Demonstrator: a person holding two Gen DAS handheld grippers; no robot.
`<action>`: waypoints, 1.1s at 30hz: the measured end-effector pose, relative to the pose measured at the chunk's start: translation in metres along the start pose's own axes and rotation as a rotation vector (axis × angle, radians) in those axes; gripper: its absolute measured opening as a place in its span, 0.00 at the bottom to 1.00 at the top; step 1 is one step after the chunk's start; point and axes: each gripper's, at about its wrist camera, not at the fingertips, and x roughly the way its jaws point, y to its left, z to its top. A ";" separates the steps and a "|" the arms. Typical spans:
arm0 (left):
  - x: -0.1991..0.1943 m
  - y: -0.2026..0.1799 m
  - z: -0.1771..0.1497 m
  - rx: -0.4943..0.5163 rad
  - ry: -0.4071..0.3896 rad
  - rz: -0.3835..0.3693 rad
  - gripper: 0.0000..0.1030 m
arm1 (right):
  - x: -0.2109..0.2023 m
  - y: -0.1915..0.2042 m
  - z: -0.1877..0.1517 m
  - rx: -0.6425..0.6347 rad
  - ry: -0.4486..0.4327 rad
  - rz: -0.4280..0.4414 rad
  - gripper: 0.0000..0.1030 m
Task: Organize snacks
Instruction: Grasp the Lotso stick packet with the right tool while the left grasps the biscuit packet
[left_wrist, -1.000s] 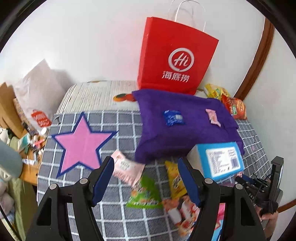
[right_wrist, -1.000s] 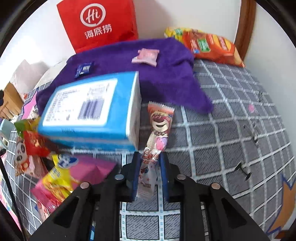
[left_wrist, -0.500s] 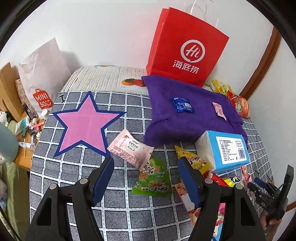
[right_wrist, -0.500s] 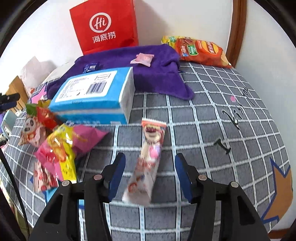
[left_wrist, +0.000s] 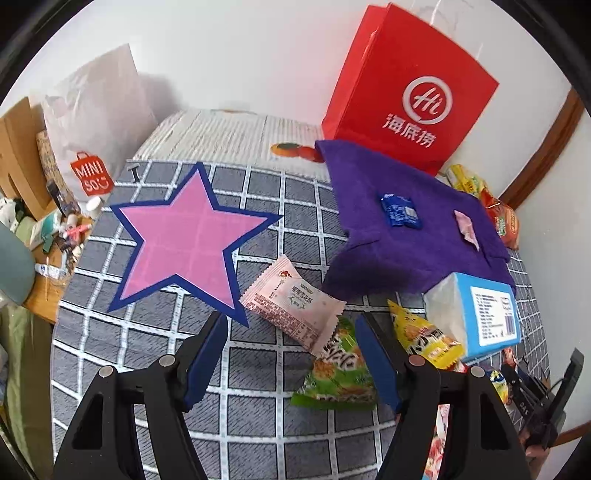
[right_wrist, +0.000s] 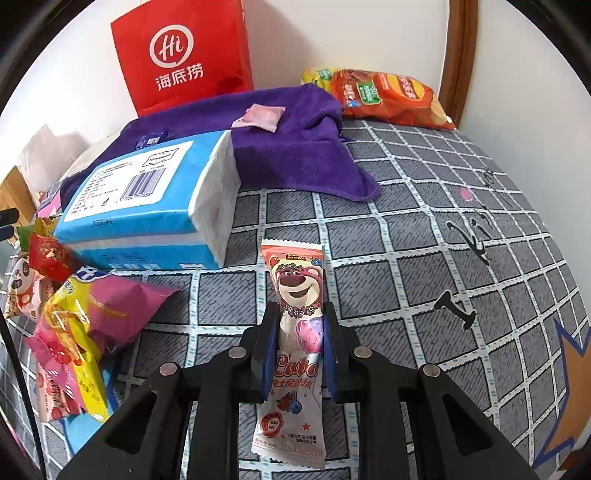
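Ahead of the left tool (left_wrist: 291, 339), spread wide, a pale pink crinkle-edged snack packet (left_wrist: 293, 304) lay on the grey checked cloth (left_wrist: 258, 410). From the right wrist, the right tool (right_wrist: 300, 317) pinched a long bear-printed candy wrapper (right_wrist: 298, 325) beside the blue tissue pack (right_wrist: 147, 199).

A towel (right_wrist: 295, 155) is spread toward the far edge of the surface (right_wrist: 424, 258), with a paper bag (right_wrist: 181, 55) stood behind it and two small packets (left_wrist: 400, 210) laid on it. A tissue pack (right_wrist: 147, 206) is set against its near edge — a chip bag (right_wrist: 388, 96) lies at the far right corner.
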 end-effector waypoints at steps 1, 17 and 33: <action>0.005 -0.001 0.001 -0.002 0.008 -0.004 0.67 | 0.000 0.001 -0.001 -0.004 -0.009 -0.004 0.21; 0.069 -0.013 0.011 -0.010 0.088 -0.002 0.66 | 0.000 -0.005 -0.002 0.003 -0.049 0.018 0.23; 0.070 -0.026 0.006 0.083 0.068 0.049 0.50 | 0.002 -0.007 -0.001 0.011 -0.048 0.033 0.24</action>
